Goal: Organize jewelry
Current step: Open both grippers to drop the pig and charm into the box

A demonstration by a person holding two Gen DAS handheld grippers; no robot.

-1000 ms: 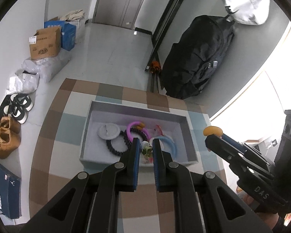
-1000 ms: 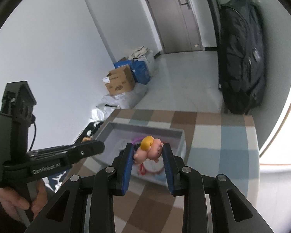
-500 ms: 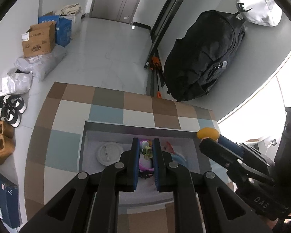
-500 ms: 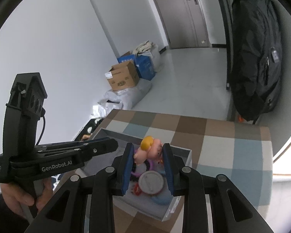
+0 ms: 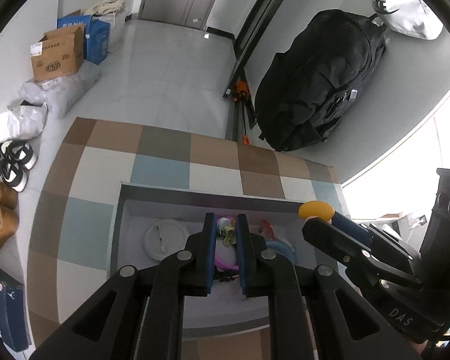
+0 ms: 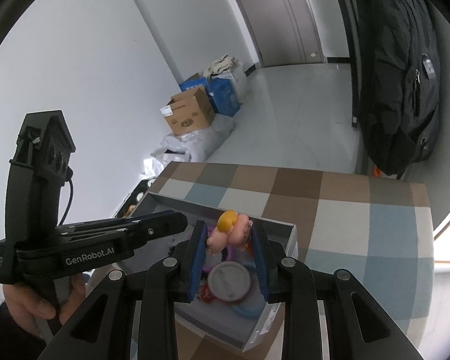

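Pink pig charm with yellow cap clamped between the pads of the right hand-held gripper, held above the grey box. Left hand-held gripper closed on a small green-and-white flower piece, also over the box; probably a hair clip, view too small to confirm. Box holds a white round lid, pink ring, blue ring. Versus 0.5 s ago: both grippers slightly further forward over the box, grips unchanged. Box sits on checked tabletop. Black backpack against wall.
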